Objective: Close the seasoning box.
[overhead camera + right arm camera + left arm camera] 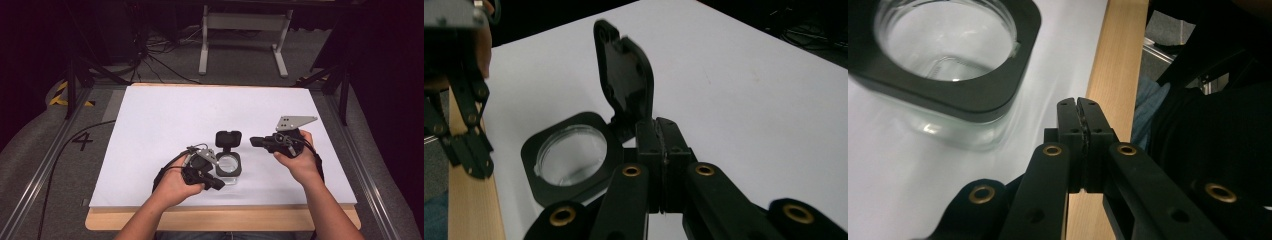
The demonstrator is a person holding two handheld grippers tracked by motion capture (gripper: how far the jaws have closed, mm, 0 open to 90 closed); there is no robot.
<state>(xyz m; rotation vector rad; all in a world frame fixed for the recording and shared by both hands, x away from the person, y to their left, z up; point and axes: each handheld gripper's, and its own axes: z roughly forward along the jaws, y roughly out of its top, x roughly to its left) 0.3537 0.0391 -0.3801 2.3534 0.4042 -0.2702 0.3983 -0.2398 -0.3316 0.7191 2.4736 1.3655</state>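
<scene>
A clear glass jar (229, 164) with a black square collar stands on the white sheet, its hinged black lid (228, 138) flipped up and open. In the left gripper view the jar (948, 55) sits at the upper left, its mouth empty. From the right gripper view, the jar (570, 156) and raised lid (624, 80) lie just beyond the jaws. My left gripper (219, 184) is shut on nothing, close to the jar's near left side; its jaws (1081, 107) press together. My right gripper (253, 141) is shut too, just right of the lid, pads (656, 125) touching.
The white sheet (200, 115) covers a wooden table whose bare front edge (225, 217) runs near the person's forearms. The left gripper (471, 155) hangs at the left of the right gripper view. A white metal stand (245, 35) and cables lie on the floor beyond.
</scene>
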